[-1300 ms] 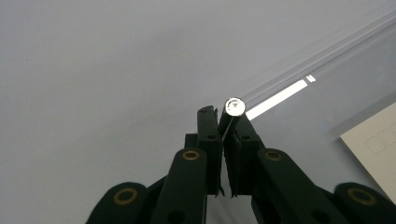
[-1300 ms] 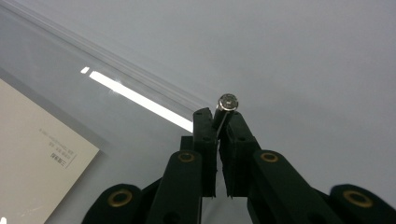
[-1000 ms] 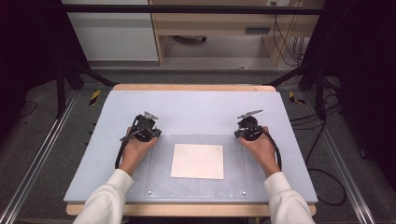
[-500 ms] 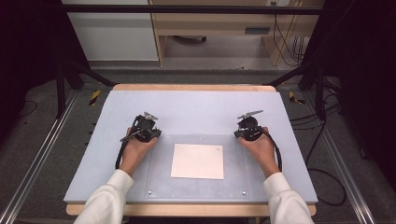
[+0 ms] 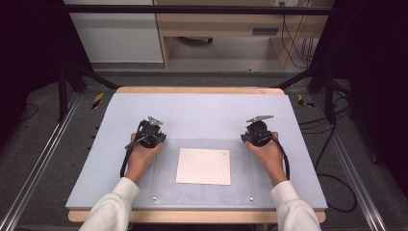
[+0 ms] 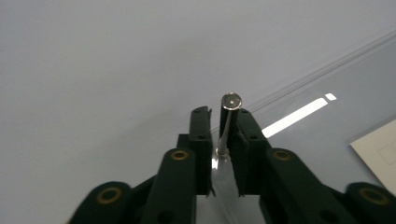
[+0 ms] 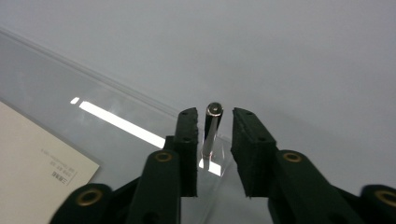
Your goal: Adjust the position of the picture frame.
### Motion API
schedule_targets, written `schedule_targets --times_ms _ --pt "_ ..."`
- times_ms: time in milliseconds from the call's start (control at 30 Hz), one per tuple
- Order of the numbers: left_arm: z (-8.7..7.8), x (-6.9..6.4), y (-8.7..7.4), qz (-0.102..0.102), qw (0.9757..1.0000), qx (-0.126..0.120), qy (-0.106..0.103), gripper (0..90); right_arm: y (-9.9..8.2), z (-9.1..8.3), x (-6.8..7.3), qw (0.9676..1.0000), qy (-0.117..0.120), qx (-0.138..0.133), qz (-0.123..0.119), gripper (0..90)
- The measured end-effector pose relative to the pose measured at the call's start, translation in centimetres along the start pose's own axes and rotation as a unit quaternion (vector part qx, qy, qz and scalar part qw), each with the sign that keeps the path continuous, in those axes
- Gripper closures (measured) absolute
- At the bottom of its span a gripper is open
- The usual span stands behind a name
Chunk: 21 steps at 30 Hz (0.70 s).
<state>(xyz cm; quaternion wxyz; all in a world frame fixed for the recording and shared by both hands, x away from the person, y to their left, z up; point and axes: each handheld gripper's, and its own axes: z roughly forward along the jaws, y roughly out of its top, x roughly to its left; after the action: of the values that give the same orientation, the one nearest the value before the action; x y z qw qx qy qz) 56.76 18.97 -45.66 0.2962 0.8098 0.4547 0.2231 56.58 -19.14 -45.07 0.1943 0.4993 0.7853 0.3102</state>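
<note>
Table mat [image 5: 202,108] spreads grey under a clear plate [image 5: 166,185] bearing a paper sheet [image 5: 203,166]. Your left gripper [image 6: 219,126] and right gripper [image 7: 210,128] have just been opening, each with jaws slightly apart around an upright metal peg, left [image 6: 229,116] and right [image 7: 211,123], at the plate's far corners.

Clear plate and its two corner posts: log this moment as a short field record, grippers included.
surface: pale blue table
clear plate: flat on table, cream sheet under or on it
left gripper: jaws just opening, left post between them, gap on one side
right gripper: jaws just opening, right post between them, pads apart from it
hands: at the plate's far corners
</note>
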Motion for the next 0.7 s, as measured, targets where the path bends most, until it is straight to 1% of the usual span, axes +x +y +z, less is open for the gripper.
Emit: schedule_targets --times_ms 33,67,133,167,200,233,267,300,333,400,433,500,533,567,600,633,667,700 --pt "0.0 0.0 0.0 0.0 1.0 0.0 0.0 72.7 0.0 0.0 0.0 1.0 0.0 0.0 0.0 70.5" --pt "-0.4 -0.1 0.0 -0.008 0.9997 -0.02 0.01 66.5 0.0 -0.6 0.1 0.9998 -0.011 -0.016 -0.004 61.9" --pt "-0.9 -0.2 0.0 -0.017 0.9989 -0.038 0.019 56.9 -0.1 -1.2 0.2 0.9992 -0.019 -0.036 -0.005 54.4" --pt "-1.2 -0.3 0.0 -0.019 0.9984 -0.047 0.024 50.4 -0.2 -1.5 0.2 0.9988 -0.022 -0.042 -0.006 50.0" --pt "-1.4 -0.4 0.0 -0.018 0.9979 -0.055 0.028 46.2 -0.2 -1.7 0.4 0.9985 -0.027 -0.047 -0.008 46.2" --pt "-1.6 -0.4 0.0 -0.017 0.9975 -0.062 0.029 44.0 -0.3 -1.9 0.4 0.9977 -0.035 -0.057 -0.014 43.1" --pt "-1.6 -0.4 0.0 -0.017 0.9975 -0.062 0.029 40.5 -0.3 -1.9 0.4 0.9977 -0.035 -0.057 -0.014 43.1" --pt "-1.8 -0.5 -0.1 -0.018 0.997 -0.069 0.029 36.3 -0.5 -2.4 0.5 0.9965 -0.038 -0.074 -0.014 37.6" --pt "-2.2 -0.7 -0.2 -0.022 0.9959 -0.082 0.032 32.3 -0.6 -2.5 0.6 0.9958 -0.042 -0.079 -0.016 33.6" --pt "-2.3 -0.8 -0.3 -0.024 0.9955 -0.085 0.033 23.3 -0.9 -2.8 0.8 0.9942 -0.049 -0.093 -0.022 25.7" --pt "-2.4 -0.8 -0.4 -0.027 0.9949 -0.092 0.03 23.3 -0.9 -2.8 0.8 0.9942 -0.049 -0.093 -0.022 25.7" --pt "-2.6 -0.7 -0.7 -0.034 0.9927 -0.112 0.031 14.5 -1.1 -2.9 0.9 0.9936 -0.054 -0.098 -0.02 19.1" --pt "-2.7 -0.7 -0.8 -0.037 0.992 -0.118 0.028 10.9 -1.3 -3.0 1.0 0.9931 -0.053 -0.103 -0.019 16.4" --pt "-2.8 -0.7 -1.0 -0.033 0.9909 -0.126 0.035 7.1 -1.5 -3.2 1.2 0.9913 -0.06 -0.114 -0.024 15.9" --pt "-2.8 -0.7 -1.0 -0.033 0.9909 -0.126 0.035 6.9 -1.7 -3.3 1.3 0.99 -0.066 -0.12 -0.03 16.2" --pt "-2.9 -0.7 -1.1 -0.033 0.9904 -0.129 0.036 6.9 -1.7 -3.3 1.3 0.99 -0.066 -0.12 -0.03 16.2" --pt "-2.9 -0.7 -1.1 -0.035 0.9903 -0.13 0.033 6.9 -1.8 -3.3 1.3 0.9894 -0.066 -0.125 -0.033 16.9" --pt "-3.0 -0.7 -1.2 -0.037 0.99 -0.133 0.028 6.9 -1.9 -3.4 1.3 0.9893 -0.06 -0.128 -0.037 22.0"
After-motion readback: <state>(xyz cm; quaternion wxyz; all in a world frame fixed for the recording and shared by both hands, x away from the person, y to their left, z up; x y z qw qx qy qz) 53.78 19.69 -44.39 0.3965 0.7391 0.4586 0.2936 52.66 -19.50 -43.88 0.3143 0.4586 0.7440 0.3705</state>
